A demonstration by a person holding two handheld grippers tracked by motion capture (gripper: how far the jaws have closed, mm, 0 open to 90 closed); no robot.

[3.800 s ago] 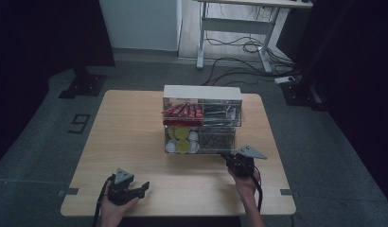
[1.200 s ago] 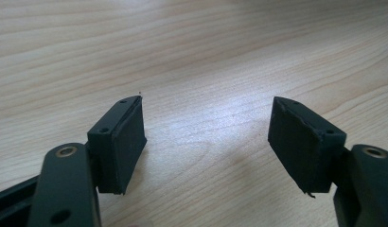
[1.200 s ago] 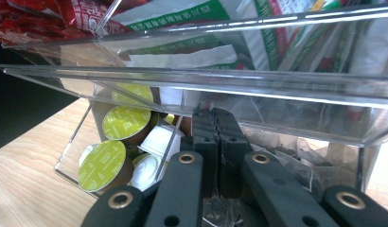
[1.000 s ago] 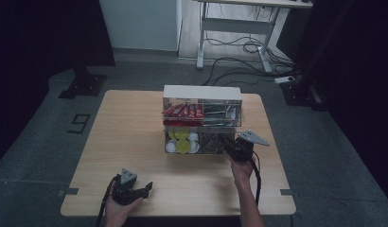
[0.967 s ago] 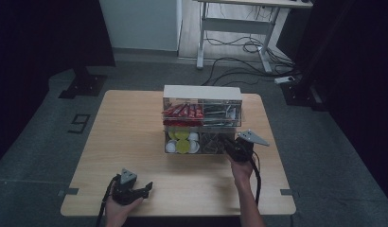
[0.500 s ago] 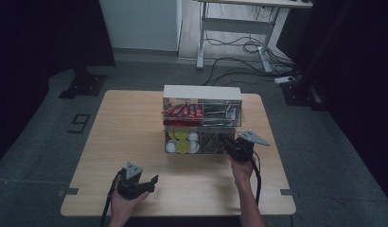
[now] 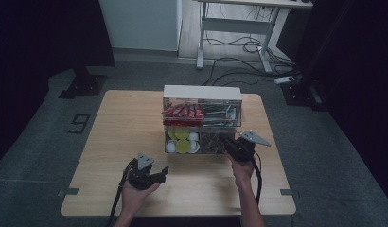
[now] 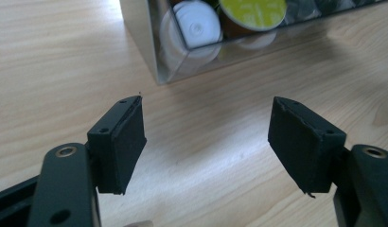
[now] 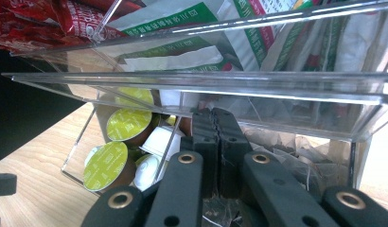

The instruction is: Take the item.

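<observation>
a large digit "9" (image 7: 79, 123) is seen marked on the floor, left of the table. chinese characters are printed in white on a green band of a sachet (image 9: 182, 16) in the upper compartment, but they cannot be read with certainty. white print is carried by the red packets (image 9: 83, 21), too blurred to be read.

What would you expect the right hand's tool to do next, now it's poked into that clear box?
Probably draw back gently. The right gripper has its fingers pressed shut inside the clear organizer's lower right compartment, among the tea bags; whether one is pinched I cannot tell.
</observation>
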